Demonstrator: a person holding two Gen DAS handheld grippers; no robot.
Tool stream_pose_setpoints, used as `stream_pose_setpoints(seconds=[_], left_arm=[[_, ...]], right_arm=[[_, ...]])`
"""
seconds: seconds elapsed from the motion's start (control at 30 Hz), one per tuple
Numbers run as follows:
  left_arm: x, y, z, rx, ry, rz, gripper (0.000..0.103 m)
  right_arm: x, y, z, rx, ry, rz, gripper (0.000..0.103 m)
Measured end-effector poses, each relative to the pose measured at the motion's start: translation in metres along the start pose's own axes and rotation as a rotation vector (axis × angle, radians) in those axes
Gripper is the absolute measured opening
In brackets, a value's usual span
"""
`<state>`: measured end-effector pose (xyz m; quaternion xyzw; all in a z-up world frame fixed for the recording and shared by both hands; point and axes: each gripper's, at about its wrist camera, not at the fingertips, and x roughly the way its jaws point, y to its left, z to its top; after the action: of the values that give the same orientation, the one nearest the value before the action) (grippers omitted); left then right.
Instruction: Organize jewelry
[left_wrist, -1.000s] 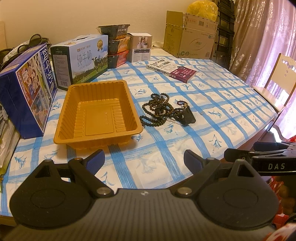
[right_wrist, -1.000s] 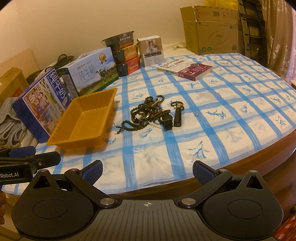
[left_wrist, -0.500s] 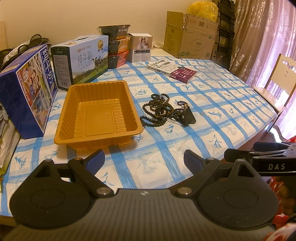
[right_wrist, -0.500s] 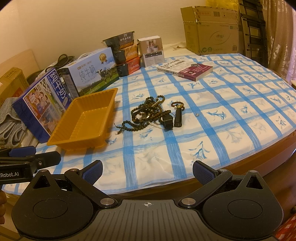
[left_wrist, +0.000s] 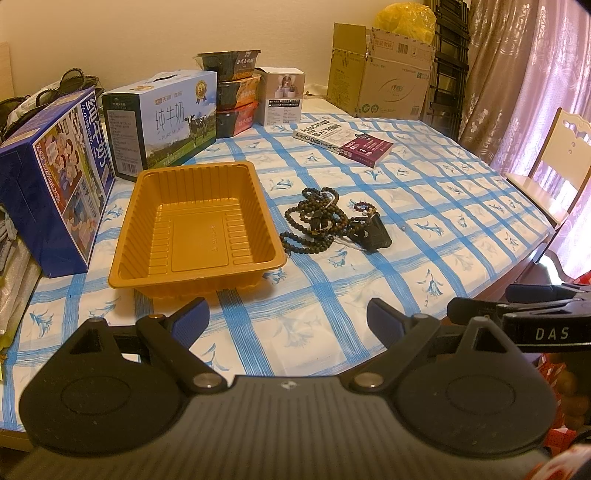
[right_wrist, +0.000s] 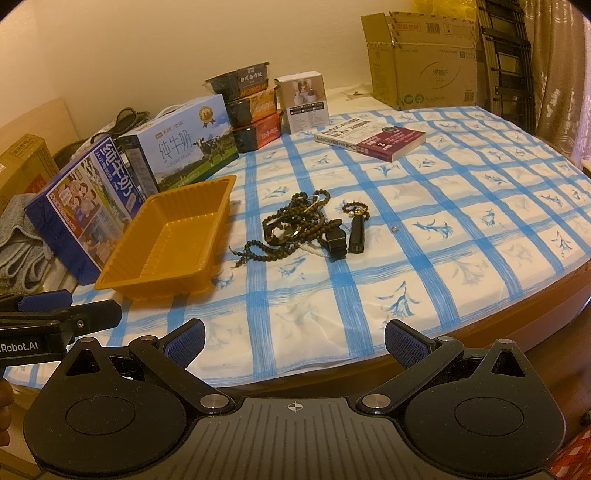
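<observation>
Almost nothing differs from the frames a second and half a second ago: both grippers hold the same pose at the near edge of the table, and the jewelry and tray lie where they lay before.

The left gripper (left_wrist: 288, 314) sits at the bottom of its frame with its jaws spread wide and nothing between them. The right gripper (right_wrist: 295, 338) is likewise wide apart and empty, low in its own frame, and it also shows at the right edge of the left view.

The orange plastic tray (left_wrist: 197, 258) lies left of centre in the left view, a ribbed rectangular dish with nothing in it. A large cardboard box (left_wrist: 380, 74) stands in the upper right with its flaps up; its contents cannot be seen.

The jewelry is just right of the tray, near the middle of both frames, resting on the blue-checked tablecloth (left_wrist: 332, 332). It is a tangled heap of dark bead strands (left_wrist: 314, 221), with a small beaded bracelet (right_wrist: 355, 207) at its right side and two black oblong pieces (right_wrist: 347, 238) touching the heap's lower right. One loose bead (right_wrist: 395, 228) lies apart, further right.

Two milk cartons (left_wrist: 162, 114) stand behind and left of the tray, and a book (left_wrist: 343, 140) lies toward the upper centre.
</observation>
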<state>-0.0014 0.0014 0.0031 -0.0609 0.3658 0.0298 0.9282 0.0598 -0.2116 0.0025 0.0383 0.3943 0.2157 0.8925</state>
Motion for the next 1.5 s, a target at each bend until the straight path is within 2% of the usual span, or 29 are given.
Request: stream_pose_setpoints(seconds=[0.23,0.3,0.9,1.0,1.3,1.5], left_arm=[[-0.002,0.002,0.005,-0.003,0.003,0.001,0.091],[-0.002,0.002,0.006,-0.003,0.003,0.001,0.091],[-0.002,0.005,0.008,-0.003,-0.001,-0.002,0.091],[0.004,0.019,0.015,-0.018,-0.001,0.001,0.091],[0.026,0.056,0.005,-0.075,-0.054,0.068,0.091],[0.046,0.089,-0.007,-0.143,-0.091,0.146,0.079]], right_arm=[[0.004,-0.006,-0.009,0.001,0.0,0.0,0.103],[0.0,-0.002,0.001,0.001,0.002,0.0,0.103],[-0.002,0.0,0.005,0.007,-0.009,-0.009,0.103],[0.002,-0.001,0.006,0.01,-0.024,-0.02,0.103],[0.03,-0.004,0.006,0.014,-0.071,-0.038,0.103],[0.049,0.0,0.013,-0.002,-0.083,-0.053,0.103]])
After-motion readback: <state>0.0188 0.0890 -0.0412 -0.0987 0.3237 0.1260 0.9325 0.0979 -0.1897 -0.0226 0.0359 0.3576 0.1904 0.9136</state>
